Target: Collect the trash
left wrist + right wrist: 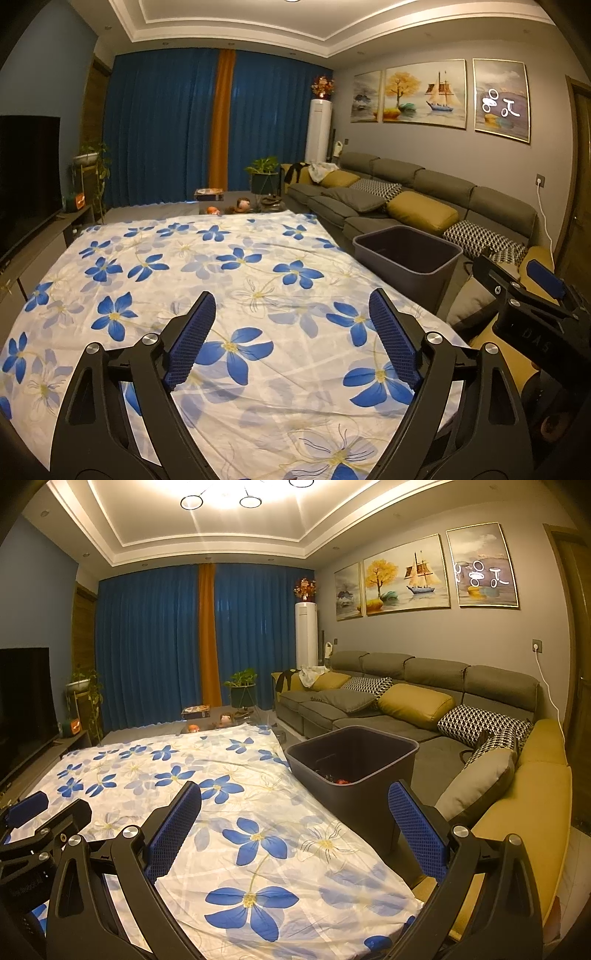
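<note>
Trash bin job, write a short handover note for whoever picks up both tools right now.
Left tool: open, empty, over the flowered cloth.
Right tool: open, empty, at the cloth's edge beside the bin.
Bin: on the floor between cloth and sofa; some small items show at its bottom, too dark to identify.
Done: no trash visible on the cloth, so collecting looks finished or nearly so.
Left: check the cloth's far end, where small things lie beyond it.
</note>
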`<state>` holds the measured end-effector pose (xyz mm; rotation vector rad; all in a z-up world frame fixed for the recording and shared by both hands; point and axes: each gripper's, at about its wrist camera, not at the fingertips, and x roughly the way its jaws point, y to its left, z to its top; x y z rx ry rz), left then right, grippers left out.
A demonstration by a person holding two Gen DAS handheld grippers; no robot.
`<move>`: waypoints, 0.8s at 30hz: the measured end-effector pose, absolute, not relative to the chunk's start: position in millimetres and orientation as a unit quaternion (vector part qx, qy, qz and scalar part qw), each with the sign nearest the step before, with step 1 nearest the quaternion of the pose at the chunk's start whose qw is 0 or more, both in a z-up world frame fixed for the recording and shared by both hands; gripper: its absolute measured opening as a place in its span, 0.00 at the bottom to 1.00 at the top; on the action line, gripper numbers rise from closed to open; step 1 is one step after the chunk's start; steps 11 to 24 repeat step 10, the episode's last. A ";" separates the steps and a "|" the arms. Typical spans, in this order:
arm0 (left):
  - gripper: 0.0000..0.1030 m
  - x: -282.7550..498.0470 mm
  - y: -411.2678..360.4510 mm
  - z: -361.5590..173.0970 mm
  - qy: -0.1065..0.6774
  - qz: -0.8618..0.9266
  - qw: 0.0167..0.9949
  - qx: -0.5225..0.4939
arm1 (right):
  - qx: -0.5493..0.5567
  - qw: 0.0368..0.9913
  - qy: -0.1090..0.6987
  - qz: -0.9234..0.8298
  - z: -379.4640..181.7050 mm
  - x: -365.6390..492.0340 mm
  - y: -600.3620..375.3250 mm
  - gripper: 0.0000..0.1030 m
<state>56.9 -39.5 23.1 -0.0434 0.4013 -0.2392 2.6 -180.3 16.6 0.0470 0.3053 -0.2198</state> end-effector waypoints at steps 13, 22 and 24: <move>0.89 56.3 -36.5 19.9 0.200 -0.110 0.973 -0.018 | 0.027 0.982 0.149 -0.110 18.4 1.5 -181.0 0.95; 0.89 56.3 -36.5 19.9 0.200 -0.110 0.973 -0.018 | 0.027 0.982 0.149 -0.110 18.4 1.5 -181.0 0.95; 0.89 56.3 -36.5 19.9 0.200 -0.110 0.973 -0.018 | 0.027 0.982 0.149 -0.110 18.4 1.5 -181.0 0.95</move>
